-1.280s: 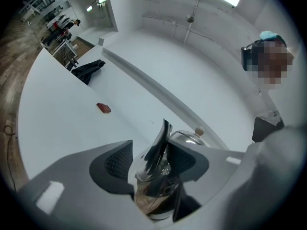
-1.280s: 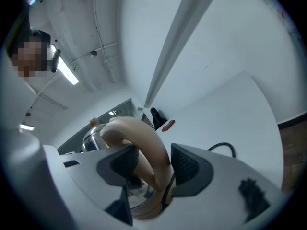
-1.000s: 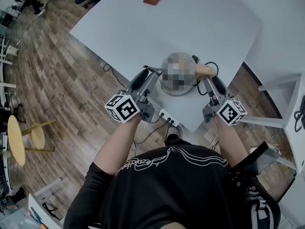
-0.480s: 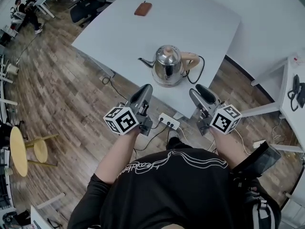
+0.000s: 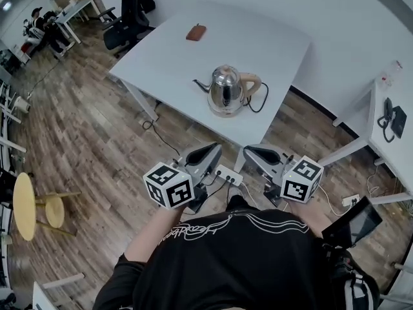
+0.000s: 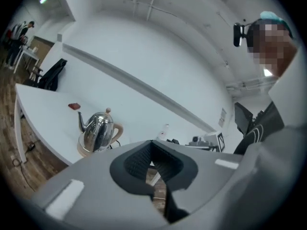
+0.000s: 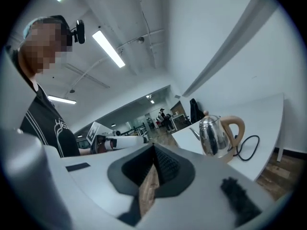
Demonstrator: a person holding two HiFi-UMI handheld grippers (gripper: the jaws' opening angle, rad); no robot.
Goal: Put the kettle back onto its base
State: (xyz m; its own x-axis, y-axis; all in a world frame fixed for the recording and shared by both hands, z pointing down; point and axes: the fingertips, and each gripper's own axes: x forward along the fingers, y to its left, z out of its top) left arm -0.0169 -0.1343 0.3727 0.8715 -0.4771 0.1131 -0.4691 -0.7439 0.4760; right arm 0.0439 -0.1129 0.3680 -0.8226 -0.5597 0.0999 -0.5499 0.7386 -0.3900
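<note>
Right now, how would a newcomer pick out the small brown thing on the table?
Start at the big white table. At its far end, well beyond the shiny kettle, lies the brown thing. It is small, flat and reddish, unlike the tall metal kettle.

White worktop seen from above, set on wood-plank floor. Small reddish-brown flat case laid near worktop's far edge. White power strip lying on floor just off near edge, cable trailed across planks beside it. Yellow round stool placed well apart at left. Black office chair parked by far corner. Second white desk at right, black device resting on it.
</note>
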